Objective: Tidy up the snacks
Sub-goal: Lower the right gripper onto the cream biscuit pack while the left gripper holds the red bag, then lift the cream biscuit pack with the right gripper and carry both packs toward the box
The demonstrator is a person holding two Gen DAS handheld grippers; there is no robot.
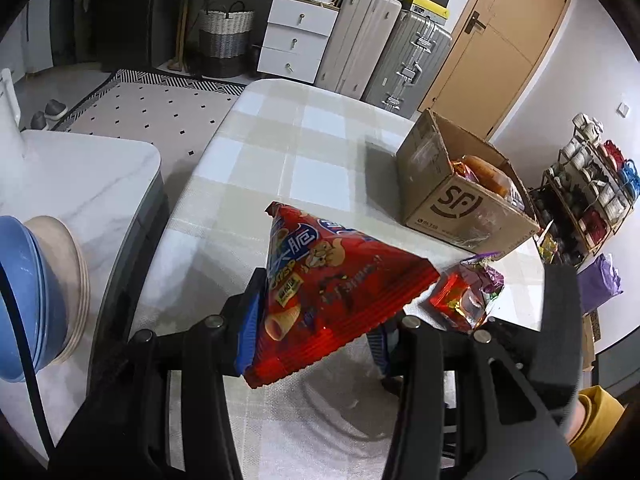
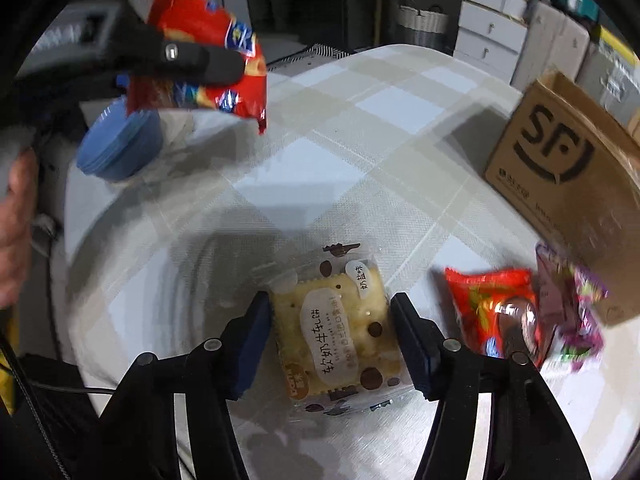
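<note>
My left gripper (image 1: 316, 332) is shut on a red crisp bag (image 1: 332, 280) and holds it tilted above the checked table (image 1: 280, 140). In the right wrist view that red crisp bag (image 2: 240, 96) hangs at the upper left. My right gripper (image 2: 334, 340) is shut on a clear cracker pack (image 2: 340, 328), with a blue pad against each side. A small red packet (image 2: 496, 308) and a purple packet (image 2: 572, 304) lie to the right, by the open cardboard box (image 2: 560, 168). The box (image 1: 460, 208) holds several snacks.
Stacked blue bowls (image 1: 24, 300) sit on a marble counter (image 1: 100, 184) left of the table. A person's hand (image 2: 16, 220) shows at the left edge. White drawers (image 1: 296, 36), suitcases (image 1: 384, 48), a door (image 1: 500, 40) and a wire rack (image 1: 588, 192) stand beyond.
</note>
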